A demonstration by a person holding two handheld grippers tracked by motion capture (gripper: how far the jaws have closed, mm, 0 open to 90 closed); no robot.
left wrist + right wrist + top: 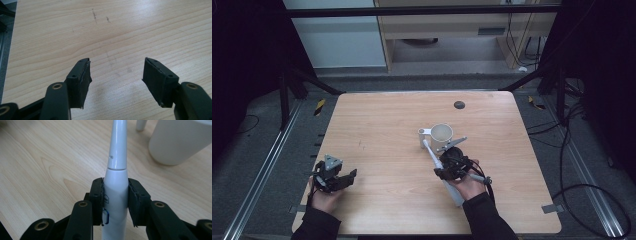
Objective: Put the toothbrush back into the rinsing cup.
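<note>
right gripper (115, 195): clamped on an electric toothbrush (115, 192), pads pressed flat against both sides of the white handle, just below the seam where the thinner neck starts

electric toothbrush: held clear of the table in the high view (432, 156), slanted, head end pointed up and away toward the cup, butt end of the handle seen sticking out below the hand near the table's front edge. A small blue-outlined button is seen on the handle between the pads in the right gripper view.

right hand (468, 184): wrapped around the gripper body, dark sleeve coming in from the bottom

cup (441, 134): cream-white, stood upright on the wood just beyond the brush head, close but not touched as far as can be told. A small white post (421, 138) is stood just beside it on the left.

left gripper (115, 75): jaws spread wide, nothing between them, bare wood seen in the gap. In the high view it is parked at the table's front left (333, 176), well apart from the toothbrush.

table (377, 125): light wood, a small dark round spot (459, 104) seen near the far edge
</note>
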